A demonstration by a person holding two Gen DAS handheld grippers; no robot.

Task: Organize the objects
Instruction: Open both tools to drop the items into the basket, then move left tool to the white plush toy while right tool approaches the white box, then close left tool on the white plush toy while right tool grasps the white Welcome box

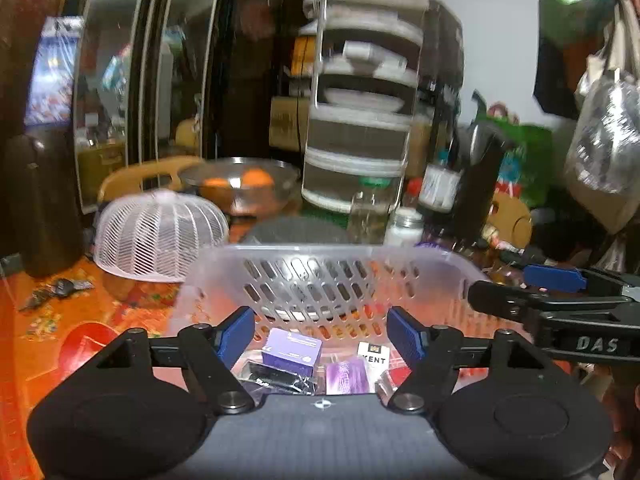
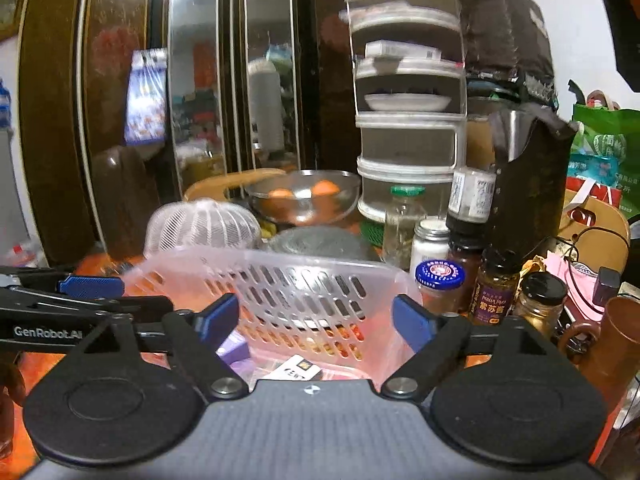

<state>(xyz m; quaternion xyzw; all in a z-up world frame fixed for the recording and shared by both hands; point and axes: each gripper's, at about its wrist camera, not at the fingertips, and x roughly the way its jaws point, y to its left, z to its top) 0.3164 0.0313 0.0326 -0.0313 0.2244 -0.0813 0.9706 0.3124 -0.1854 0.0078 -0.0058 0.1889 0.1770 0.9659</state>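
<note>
Several small boxes (image 1: 292,350), slotted basket (image 1: 320,276)

In the left wrist view the tiered container (image 1: 362,92) at upper centre is motion-blurred; the black packet (image 1: 276,376) in the basket (image 1: 320,256) is half hidden behind a finger. In the right wrist view the purple box (image 2: 232,350) is mostly covered, the KENT pack (image 2: 296,368) partly cut off
</note>
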